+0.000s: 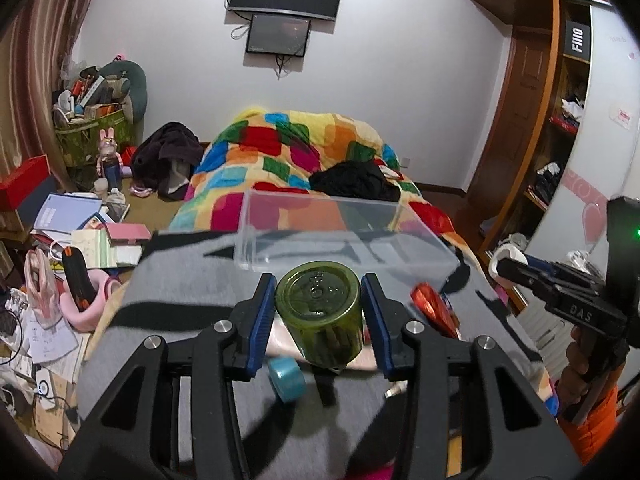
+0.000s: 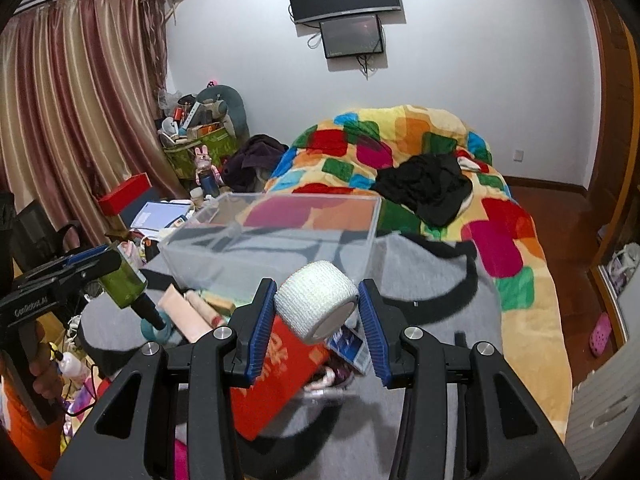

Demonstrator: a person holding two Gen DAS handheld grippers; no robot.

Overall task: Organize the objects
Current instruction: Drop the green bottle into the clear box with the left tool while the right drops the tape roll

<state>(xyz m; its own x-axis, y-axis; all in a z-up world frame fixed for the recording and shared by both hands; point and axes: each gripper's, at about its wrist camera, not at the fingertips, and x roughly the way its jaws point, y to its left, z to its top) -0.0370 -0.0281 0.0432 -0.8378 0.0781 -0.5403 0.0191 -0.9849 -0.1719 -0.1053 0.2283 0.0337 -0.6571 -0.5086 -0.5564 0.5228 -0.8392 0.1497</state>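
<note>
Bed with patchwork quilt (image 1: 280, 148) fills the middle, grey-and-black blanket (image 1: 180, 280) spread over its near end. Clear plastic box (image 1: 344, 232) sits on the blanket, open top, at 12 o'clock from both grippers, apart from them.

Left gripper (image 1: 319, 308) grasping a green bottle (image 1: 320, 312): blue pads press both sides, bottle base faces the camera, dark cap end points down toward 6. From the right wrist view the same bottle (image 2: 122, 280) shows at 9 o'clock, tilted, lifted off the blanket.

Right gripper (image 2: 317, 310) clamped on a white bandage roll (image 2: 316, 304), pads touching both sides, roll held above the pile.

Red box (image 2: 276, 376) lies on the blanket at 6 o'clock under the roll. Teal tape roll (image 1: 286, 378) lies below the bottle at 7 o'clock. Red foil packet (image 1: 430, 306) on the blanket at 3 o'clock of the bottle.
</note>
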